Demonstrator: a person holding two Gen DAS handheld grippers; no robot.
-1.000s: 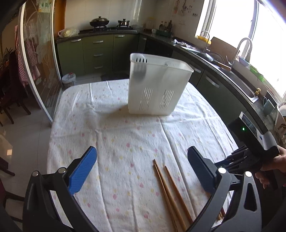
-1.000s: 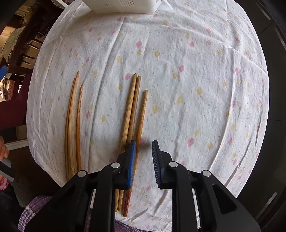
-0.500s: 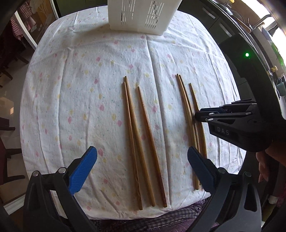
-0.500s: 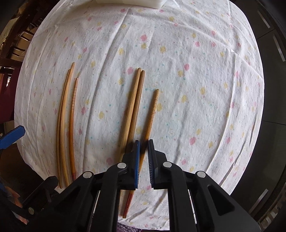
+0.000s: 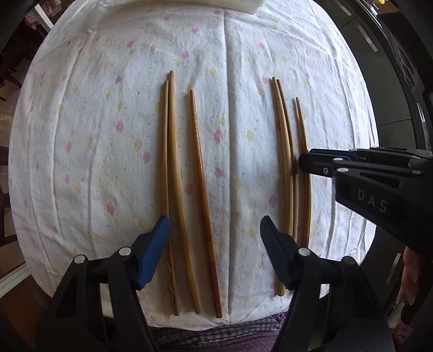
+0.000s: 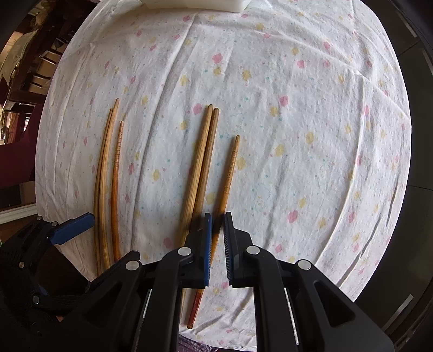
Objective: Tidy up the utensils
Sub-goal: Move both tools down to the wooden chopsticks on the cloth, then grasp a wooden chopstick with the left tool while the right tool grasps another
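Six long brown wooden chopsticks lie in two groups of three on the round surface under its white flower-dotted cloth. The step in hand looks like the first pick-up. The right tool sits low over the right group, its blue pads nearly together with the reddish ridged chopstick running between them. Whether the pads already pinch it I cannot tell; a thin gap shows on either side.

The left tool is spread wide. The left group lies just ahead of it, two sticks between its pads and the thinnest passing under the left pad.

The next move probably calls for closing fully on one stick, lifting it level, and carrying it ahead to the white plastic holder. Only the holder's bottom edge shows at the top of both views, so its slots are out of sight. The near ends of several chopsticks are hidden behind the tools.
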